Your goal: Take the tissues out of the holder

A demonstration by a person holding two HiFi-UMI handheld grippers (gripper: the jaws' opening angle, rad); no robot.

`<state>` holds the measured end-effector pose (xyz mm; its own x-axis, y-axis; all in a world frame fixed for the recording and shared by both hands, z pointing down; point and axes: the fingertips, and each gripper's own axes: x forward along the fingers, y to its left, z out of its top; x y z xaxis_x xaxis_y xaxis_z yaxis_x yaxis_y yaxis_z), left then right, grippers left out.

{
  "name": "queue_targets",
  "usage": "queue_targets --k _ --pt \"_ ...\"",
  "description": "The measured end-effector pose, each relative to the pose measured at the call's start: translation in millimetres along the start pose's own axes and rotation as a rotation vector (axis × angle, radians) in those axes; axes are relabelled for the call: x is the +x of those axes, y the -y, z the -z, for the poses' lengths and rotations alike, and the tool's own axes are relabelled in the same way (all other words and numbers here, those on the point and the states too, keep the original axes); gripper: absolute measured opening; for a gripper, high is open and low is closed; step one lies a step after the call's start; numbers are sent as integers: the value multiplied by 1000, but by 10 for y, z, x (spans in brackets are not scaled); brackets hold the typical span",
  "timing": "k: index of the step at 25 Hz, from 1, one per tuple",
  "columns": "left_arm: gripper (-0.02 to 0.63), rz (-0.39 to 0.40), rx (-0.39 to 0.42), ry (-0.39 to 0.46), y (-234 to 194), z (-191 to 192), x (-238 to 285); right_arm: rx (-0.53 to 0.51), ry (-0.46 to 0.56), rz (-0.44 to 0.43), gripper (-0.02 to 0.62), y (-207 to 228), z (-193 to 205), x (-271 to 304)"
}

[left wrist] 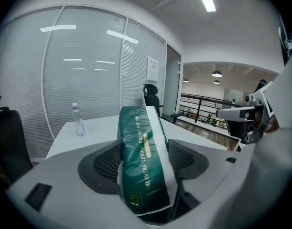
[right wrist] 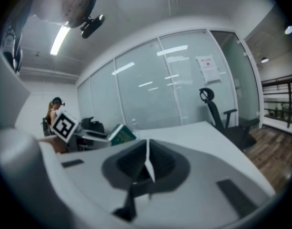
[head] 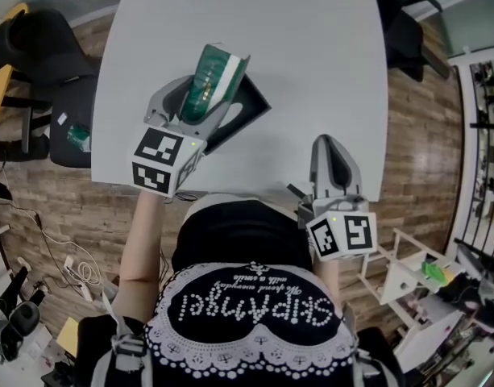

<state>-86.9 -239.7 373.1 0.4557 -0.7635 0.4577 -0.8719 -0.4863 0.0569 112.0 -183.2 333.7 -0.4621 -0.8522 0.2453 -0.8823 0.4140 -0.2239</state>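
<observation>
A green tissue pack [head: 214, 77] stands tilted above the white table [head: 311, 47], and my left gripper [head: 200, 103] is shut on its lower half. In the left gripper view the pack [left wrist: 141, 142] fills the gap between both pads, gold lettering facing me. A black holder [head: 251, 110] lies on the table just under and right of the pack, partly hidden by it. My right gripper [head: 332, 150] hovers over the table's front edge, shut, with nothing held. The right gripper view shows its jaws [right wrist: 146, 159] pressed together and the pack [right wrist: 121, 134] far off to the left.
A water bottle [left wrist: 78, 119] stands at the table's far end. Black office chairs sit at the left [head: 37, 47] and far right [head: 400, 14] of the table. A white rack [head: 408, 276] stands on the wooden floor at my right. Glass walls enclose the room.
</observation>
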Motion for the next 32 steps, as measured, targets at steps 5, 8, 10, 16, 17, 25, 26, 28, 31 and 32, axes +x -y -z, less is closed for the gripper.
queue_targets --k 5,8,10,16,17,25,26,28,31,32 --pt "319 -66 -30 110 -52 -253 -258 -15 12 -29 35 -50 -42 25" --pt "318 -104 -38 168 -91 -401 -426 -21 17 -43 35 -84 -72 43" --pt "318 -128 -43 202 -108 -479 -540 -25 21 -54 35 -112 -90 57" --pt "318 -177 -54 271 -128 -619 -862 -38 32 -83 35 -223 -154 87" --pt "317 -184 -56 280 -132 -637 -915 -40 34 -87 35 -242 -173 89" --pt "316 -237 -81 324 -161 -674 -1219 -54 58 -94 35 -275 -274 133" --pt "316 -244 -84 326 -162 -664 -1249 -55 60 -93 35 -268 -283 136" --pt "316 -257 -93 328 -163 -635 -1304 -56 64 -91 35 -254 -297 141" --pt "314 -269 -109 325 -148 -572 -1369 -56 69 -88 35 -237 -313 141" --pt "314 -270 -115 322 -139 -547 -1384 -56 70 -88 35 -233 -319 142"
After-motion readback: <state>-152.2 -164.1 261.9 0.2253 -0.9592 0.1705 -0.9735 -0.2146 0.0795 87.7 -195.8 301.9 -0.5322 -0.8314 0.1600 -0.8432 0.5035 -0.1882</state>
